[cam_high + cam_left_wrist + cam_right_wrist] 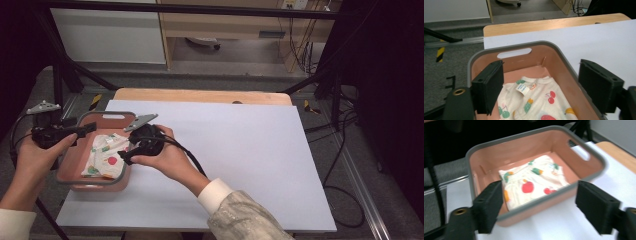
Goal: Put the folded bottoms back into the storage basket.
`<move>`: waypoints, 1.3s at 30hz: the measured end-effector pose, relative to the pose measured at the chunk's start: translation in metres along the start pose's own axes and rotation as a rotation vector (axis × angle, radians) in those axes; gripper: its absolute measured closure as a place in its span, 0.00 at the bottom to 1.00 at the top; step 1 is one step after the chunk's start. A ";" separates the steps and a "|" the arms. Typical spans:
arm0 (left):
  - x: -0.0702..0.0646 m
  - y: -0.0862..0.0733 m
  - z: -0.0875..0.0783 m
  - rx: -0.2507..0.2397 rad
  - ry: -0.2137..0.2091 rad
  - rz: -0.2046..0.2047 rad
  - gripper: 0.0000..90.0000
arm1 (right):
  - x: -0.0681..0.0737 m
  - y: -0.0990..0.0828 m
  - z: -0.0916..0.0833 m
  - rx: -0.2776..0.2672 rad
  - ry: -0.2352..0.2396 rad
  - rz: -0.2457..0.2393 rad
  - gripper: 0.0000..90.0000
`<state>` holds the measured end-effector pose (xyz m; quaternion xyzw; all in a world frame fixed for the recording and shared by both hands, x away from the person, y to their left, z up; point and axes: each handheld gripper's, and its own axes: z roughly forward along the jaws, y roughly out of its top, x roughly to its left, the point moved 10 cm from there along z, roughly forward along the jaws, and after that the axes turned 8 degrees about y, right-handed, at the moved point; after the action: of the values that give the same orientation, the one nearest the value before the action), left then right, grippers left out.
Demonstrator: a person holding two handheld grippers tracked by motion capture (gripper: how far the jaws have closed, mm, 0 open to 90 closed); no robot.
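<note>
We hold both grippers, left and right, jaws apart (nothing between), flanking bin at table's left edge; cloth inside, right nearer.

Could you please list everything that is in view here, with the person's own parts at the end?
bin: one, pink with a grey rim, at the left edge of the mat.
cloth: one, white with a fruit print, folded in the bin.
mat: one, white, covering most of the table.
table: one, wooden, its far edge showing beyond the mat.
cables: several, black, on the floor at the right.
left gripper: one, black, open, at the bin's left rim.
right gripper: one, black, open, at the bin's right rim.
hands: two, one holding each gripper.
</note>
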<state>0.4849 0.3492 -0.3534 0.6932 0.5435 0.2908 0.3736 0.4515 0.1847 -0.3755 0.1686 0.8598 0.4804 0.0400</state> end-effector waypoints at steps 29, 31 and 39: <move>-0.095 -0.047 -0.009 -0.067 -0.060 0.093 0.08 | -0.069 -0.051 -0.117 -0.099 -0.195 0.087 0.08; -0.097 -0.048 -0.011 -0.071 -0.056 0.102 0.08 | -0.073 -0.052 -0.121 -0.101 -0.202 0.092 0.08; -0.101 -0.050 -0.010 -0.068 -0.061 0.111 0.08 | -0.090 -0.057 -0.137 -0.125 -0.253 0.115 0.08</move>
<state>0.4257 0.2592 -0.3896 0.7177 0.4822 0.3082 0.3967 0.4898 0.0160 -0.3584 0.2742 0.8051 0.5094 0.1309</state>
